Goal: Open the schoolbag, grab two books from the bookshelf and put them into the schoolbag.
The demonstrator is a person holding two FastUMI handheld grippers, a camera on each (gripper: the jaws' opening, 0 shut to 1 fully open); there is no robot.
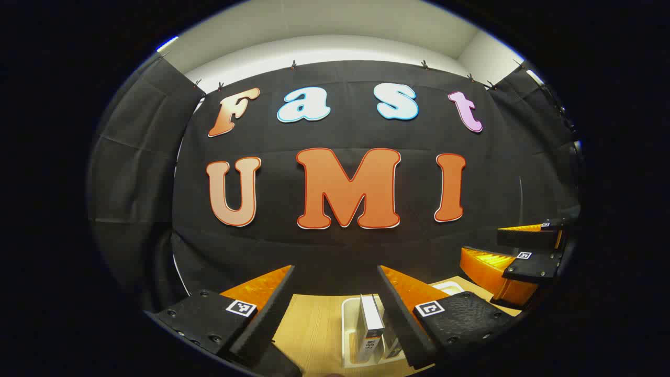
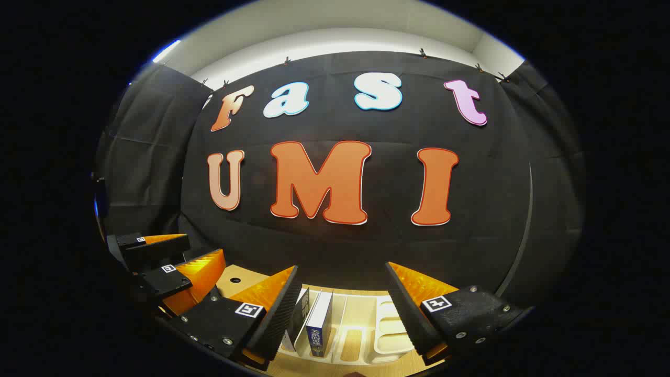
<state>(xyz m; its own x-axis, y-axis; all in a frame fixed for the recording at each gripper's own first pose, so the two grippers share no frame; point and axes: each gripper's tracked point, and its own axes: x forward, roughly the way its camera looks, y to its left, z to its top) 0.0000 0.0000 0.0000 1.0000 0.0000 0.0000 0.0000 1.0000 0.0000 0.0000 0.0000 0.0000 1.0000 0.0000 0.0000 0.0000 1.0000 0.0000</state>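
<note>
In the left gripper view my left gripper [image 1: 335, 275] is open, held above the wooden table [image 1: 309, 327]. Below and between its fingers stands a white bookshelf rack [image 1: 349, 335] with upright books [image 1: 370, 319] in it. The right gripper [image 1: 528, 248] shows at the far right, also open. In the right gripper view my right gripper [image 2: 343, 272] is open over the same white rack [image 2: 366, 324]. A dark-spined book [image 2: 319, 324] and another book [image 2: 297, 319] stand in its left slots. The left gripper [image 2: 162, 251] appears at the left edge. The schoolbag is hidden from both views.
The booth's black cloth wall [image 1: 335, 246] hangs close behind the table. A small hole [image 2: 235, 280] is in the tabletop at the left of the right gripper view. The rack's right slots [image 2: 390, 322] hold nothing.
</note>
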